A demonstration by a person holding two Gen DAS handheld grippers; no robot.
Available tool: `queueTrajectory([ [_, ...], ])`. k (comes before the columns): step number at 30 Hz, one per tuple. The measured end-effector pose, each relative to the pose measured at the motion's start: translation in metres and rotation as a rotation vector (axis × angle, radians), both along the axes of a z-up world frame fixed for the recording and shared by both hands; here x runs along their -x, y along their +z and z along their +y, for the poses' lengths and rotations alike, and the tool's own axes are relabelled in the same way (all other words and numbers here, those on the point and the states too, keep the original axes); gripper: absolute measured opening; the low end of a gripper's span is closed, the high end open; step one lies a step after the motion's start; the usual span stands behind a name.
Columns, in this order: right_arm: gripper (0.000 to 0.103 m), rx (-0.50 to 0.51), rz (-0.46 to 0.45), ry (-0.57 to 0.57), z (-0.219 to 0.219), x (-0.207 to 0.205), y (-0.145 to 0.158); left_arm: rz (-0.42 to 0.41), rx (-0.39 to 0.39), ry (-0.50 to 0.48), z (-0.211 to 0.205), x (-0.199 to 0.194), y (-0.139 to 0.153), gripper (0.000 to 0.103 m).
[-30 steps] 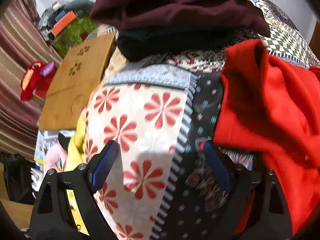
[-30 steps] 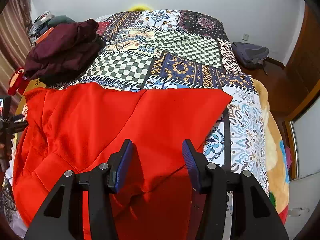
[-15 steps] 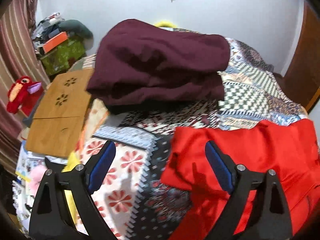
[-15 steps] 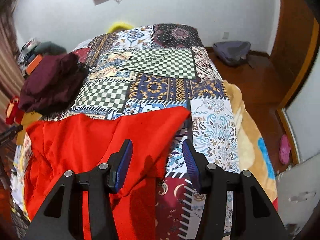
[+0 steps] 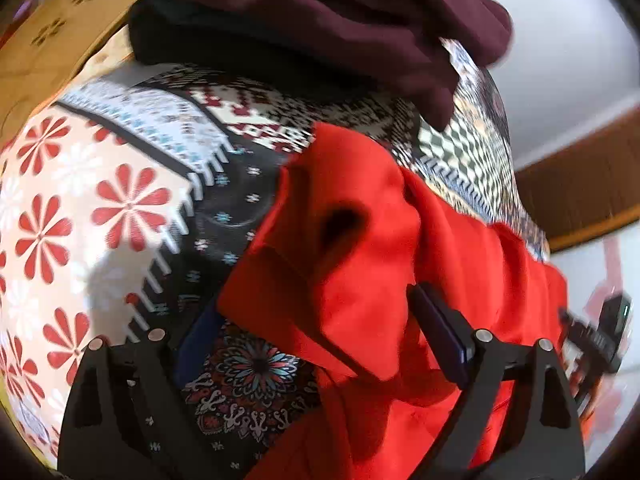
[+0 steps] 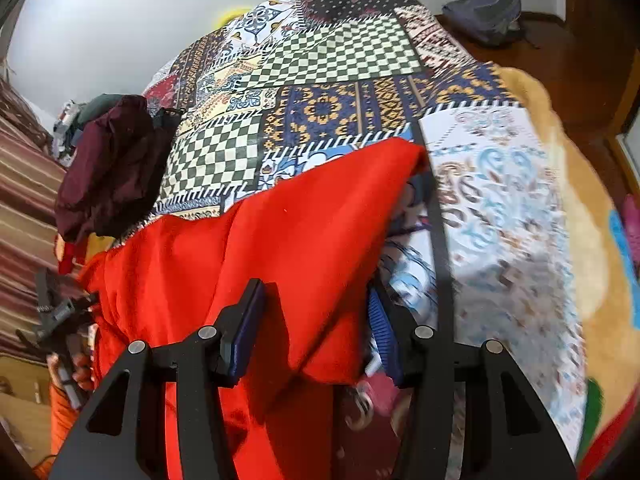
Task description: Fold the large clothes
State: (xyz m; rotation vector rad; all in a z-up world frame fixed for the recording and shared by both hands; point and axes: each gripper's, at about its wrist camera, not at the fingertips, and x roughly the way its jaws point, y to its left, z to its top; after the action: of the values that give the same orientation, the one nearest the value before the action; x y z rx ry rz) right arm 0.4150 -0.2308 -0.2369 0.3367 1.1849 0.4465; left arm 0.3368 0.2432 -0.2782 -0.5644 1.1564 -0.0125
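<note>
I'm hanging my left claw (image 5: 316, 332) over the near left corner of the red garment (image 5: 360, 264), jaws standing wide, a bunched fold lying between them with neither pad pressing on it. My right claw (image 6: 316, 320) is sitting about half open at the garment's right corner (image 6: 288, 256), cloth draping between the pads; I can't tell if they're gripping it. The garment is lying across the patchwork bedspread (image 6: 340, 56), a maroon pile (image 6: 112, 172) beyond it
</note>
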Motion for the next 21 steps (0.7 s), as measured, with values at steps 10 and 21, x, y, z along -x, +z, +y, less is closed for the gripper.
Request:
queueTrajectory([
  [10, 0.046, -0.079, -0.009, 0.031, 0.015, -0.015, -0.01, -0.037, 0.022, -0.091, -0.028, -0.025, 0.002, 0.067],
  [21, 0.017, -0.033, -0.166, 0.042, 0.021, 0.009, 0.025, -0.182, -0.054, -0.166, -0.071, -0.024, 0.061, 0.016],
])
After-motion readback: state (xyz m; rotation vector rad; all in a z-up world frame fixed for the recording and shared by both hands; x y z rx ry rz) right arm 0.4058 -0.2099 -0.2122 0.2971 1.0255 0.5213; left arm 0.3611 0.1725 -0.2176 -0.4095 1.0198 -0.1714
